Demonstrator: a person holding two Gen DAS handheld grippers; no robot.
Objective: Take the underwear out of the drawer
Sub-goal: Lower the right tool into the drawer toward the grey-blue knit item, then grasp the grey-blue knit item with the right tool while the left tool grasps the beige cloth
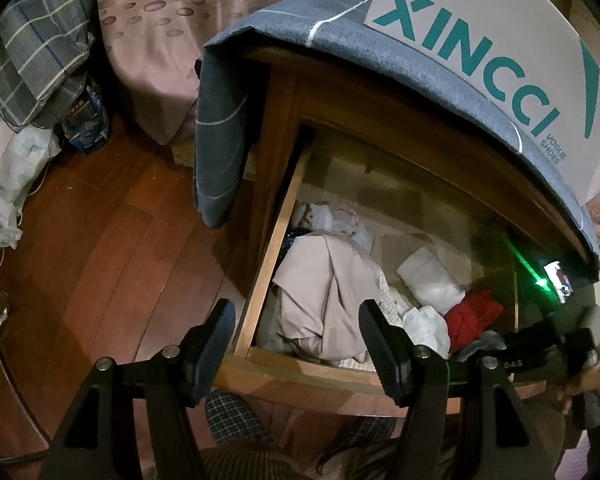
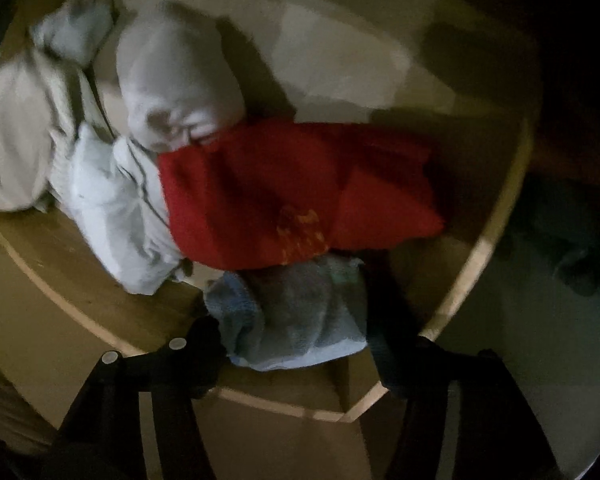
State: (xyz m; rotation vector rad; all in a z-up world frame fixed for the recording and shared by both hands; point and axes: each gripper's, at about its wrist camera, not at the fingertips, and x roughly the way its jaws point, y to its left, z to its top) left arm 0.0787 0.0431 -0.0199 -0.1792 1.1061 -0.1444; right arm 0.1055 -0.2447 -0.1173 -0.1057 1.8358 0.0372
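- The drawer (image 1: pixel 260 264) of a wooden nightstand (image 1: pixel 284 92) stood pulled out, its front rail nearest the left wrist camera.
- A blue-grey cloth (image 1: pixel 340 36) draped the nightstand's top, and a white shoe box (image 1: pixel 480 40) lettered XINCCI sat on it.
- Inside the drawer lay a beige garment (image 1: pixel 324 288) at the left, white pieces (image 1: pixel 428 276) in the middle, a red garment (image 1: pixel 476 316) toward the right and a light blue folded piece (image 2: pixel 296 312) at the front right corner.
- The left tool (image 1: pixel 296 344) hung above the drawer's front left corner, its jaws apart with nothing between them.
- The right tool (image 2: pixel 296 352) pointed down into the drawer with the light blue folded piece between its fingers (image 2: pixel 384 340); the wrist view was dark and smeared, so the pads seemed to rest against the cloth, but a firm grip could not be told.
- The red garment lay just behind the blue piece, overlapping its far edge, and touched the white pieces at its left.
- A hand (image 1: pixel 596 376) held the right tool at the picture's right edge.
- Checked slippers (image 1: pixel 236 416) stood on the wooden floor (image 1: pixel 112 232) before the drawer.
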